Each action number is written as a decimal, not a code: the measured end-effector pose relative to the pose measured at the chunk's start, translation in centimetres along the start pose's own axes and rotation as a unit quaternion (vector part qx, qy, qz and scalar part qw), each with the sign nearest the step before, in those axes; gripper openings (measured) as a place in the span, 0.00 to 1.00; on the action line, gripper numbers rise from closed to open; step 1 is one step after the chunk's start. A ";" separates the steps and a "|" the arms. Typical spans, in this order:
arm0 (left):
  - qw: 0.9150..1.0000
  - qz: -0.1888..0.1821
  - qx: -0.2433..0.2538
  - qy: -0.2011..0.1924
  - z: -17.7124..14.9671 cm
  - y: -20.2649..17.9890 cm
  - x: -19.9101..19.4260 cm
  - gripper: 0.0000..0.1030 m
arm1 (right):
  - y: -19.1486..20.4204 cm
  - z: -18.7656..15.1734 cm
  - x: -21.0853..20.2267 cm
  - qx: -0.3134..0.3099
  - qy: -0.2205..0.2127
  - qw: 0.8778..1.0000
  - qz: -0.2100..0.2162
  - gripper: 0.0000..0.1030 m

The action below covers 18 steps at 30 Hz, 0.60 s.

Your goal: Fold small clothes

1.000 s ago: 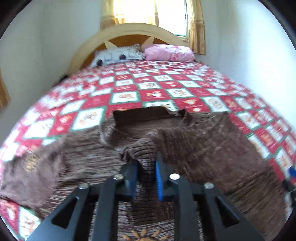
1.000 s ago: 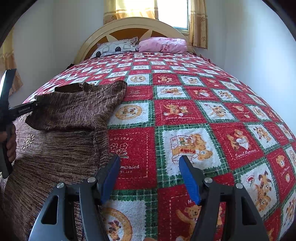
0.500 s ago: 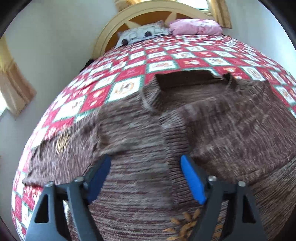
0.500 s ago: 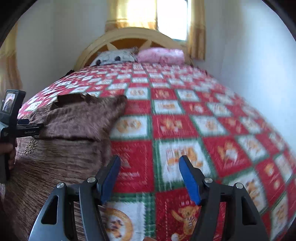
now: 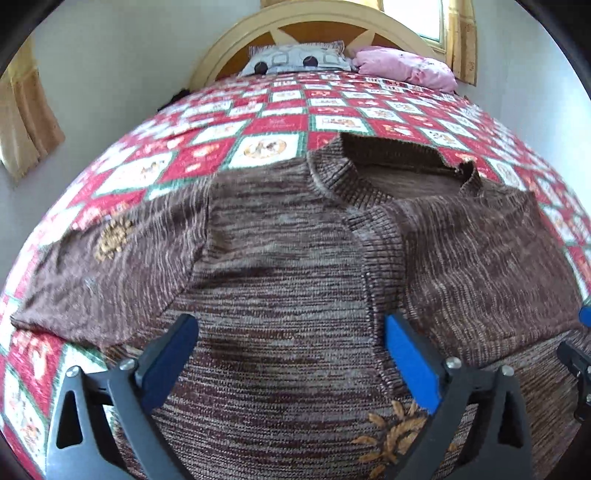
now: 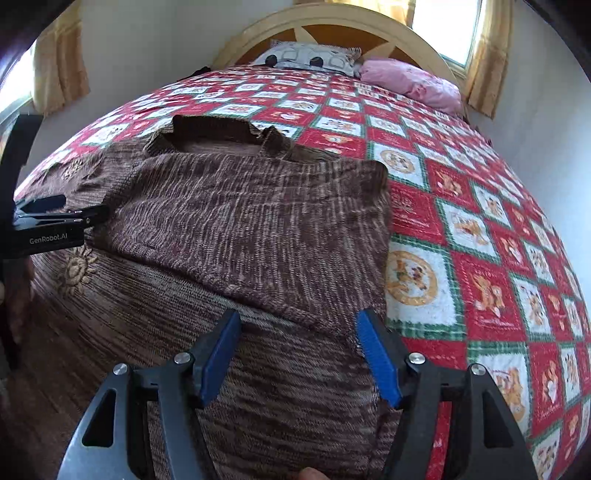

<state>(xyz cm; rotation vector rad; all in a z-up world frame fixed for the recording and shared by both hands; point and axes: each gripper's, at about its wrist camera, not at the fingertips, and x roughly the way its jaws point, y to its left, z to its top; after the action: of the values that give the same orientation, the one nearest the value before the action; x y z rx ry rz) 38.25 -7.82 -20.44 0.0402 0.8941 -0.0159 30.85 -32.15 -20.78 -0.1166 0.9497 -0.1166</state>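
Observation:
A brown knitted sweater (image 5: pixel 295 266) lies flat on the bed, collar toward the headboard. Its right sleeve (image 5: pixel 480 251) is folded inward across the chest; its left sleeve (image 5: pixel 110 266) lies spread out to the left. My left gripper (image 5: pixel 291 354) is open and empty just above the sweater's body. My right gripper (image 6: pixel 299 354) is open and empty over the sweater's right edge, near the folded sleeve (image 6: pixel 258 221). The left gripper also shows in the right wrist view (image 6: pixel 55 221) at the far left.
A red, white and green checked quilt (image 6: pixel 480 221) covers the bed. A grey pillow (image 5: pixel 299 59) and a pink pillow (image 5: pixel 406 68) lie by the curved wooden headboard (image 6: pixel 332 26). White walls stand close on both sides.
My left gripper has let go of the right sleeve, opened and drawn back over the sweater's body. My right gripper has moved left, from over the quilt to the sweater's right edge.

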 end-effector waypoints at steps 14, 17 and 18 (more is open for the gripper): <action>0.999 -0.027 -0.027 0.005 -2.5 4.0 -3.2 1.00 | 11.1 5.2 3.0 -0.055 0.033 0.997 0.030 0.64; 1.000 -0.018 -0.024 0.001 -3.2 5.7 -4.0 1.00 | 11.6 4.6 2.1 -0.065 0.026 0.997 0.021 0.65; 0.999 -0.020 -0.025 -0.006 -3.6 6.4 -4.4 1.00 | 11.6 4.9 1.8 -0.063 0.022 0.997 0.022 0.65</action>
<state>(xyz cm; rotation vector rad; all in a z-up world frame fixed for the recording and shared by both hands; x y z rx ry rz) 32.89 -1.24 -19.02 -0.0232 0.8828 -0.0309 36.39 -20.68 -21.14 -0.2109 1.0039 -0.0184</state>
